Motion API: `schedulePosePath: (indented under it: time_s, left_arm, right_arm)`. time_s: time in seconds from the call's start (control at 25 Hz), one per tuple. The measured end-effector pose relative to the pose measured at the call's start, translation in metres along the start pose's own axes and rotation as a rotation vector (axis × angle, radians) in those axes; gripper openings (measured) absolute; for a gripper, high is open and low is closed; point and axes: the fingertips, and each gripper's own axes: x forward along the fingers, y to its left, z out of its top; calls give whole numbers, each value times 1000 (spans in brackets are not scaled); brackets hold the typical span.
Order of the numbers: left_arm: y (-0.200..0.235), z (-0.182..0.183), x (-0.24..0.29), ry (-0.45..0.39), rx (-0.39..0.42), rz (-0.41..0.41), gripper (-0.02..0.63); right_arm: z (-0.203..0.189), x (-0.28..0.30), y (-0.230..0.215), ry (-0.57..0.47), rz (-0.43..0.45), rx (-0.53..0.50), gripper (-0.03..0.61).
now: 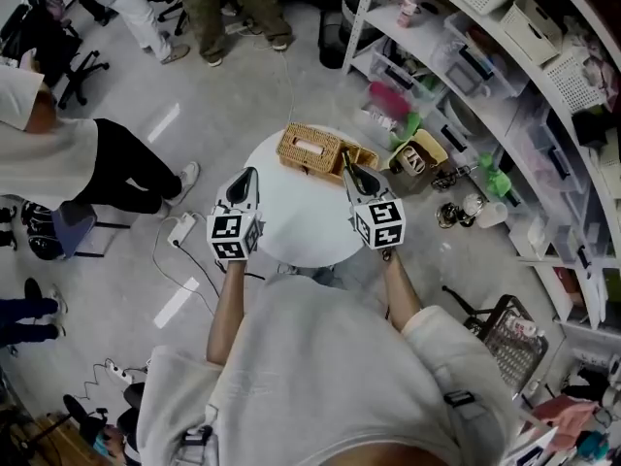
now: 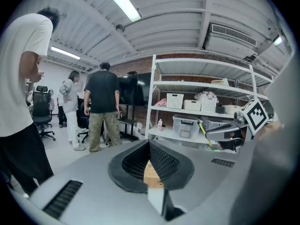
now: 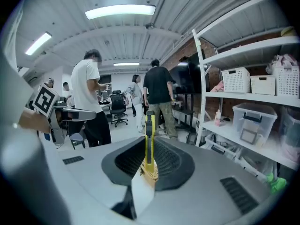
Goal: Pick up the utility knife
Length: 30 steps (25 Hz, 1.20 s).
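Note:
The yellow utility knife stands upright between the jaws of my right gripper, which is shut on it. In the head view that gripper hangs over the right part of the round white table, beside a wicker basket. My left gripper hovers over the table's left side. Its jaws are shut with nothing in them, and only a sliver of wicker shows through. The left gripper view also catches the right gripper with the knife.
White shelving with bins and baskets runs along the right. A wire basket sits on the floor at the lower right. People stand at the left and far side, near office chairs. A power strip and cable lie left of the table.

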Motion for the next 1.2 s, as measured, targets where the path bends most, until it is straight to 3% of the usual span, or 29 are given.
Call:
schedulePosePath:
  time_s: [0.24,0.52,1.2]
  left_arm:
    - [1,50,3,-88,48,10,20]
    - [6,76,2,-137,61,22,20]
    - [1,76,-9,-158,48,38,20]
  right_arm:
    - [50,-3,-5,-101,-14,-51,72]
    - [102,-17,-3,-222,-31,-70,72]
    - [81,-23,-15,-196,-68,-21,72]
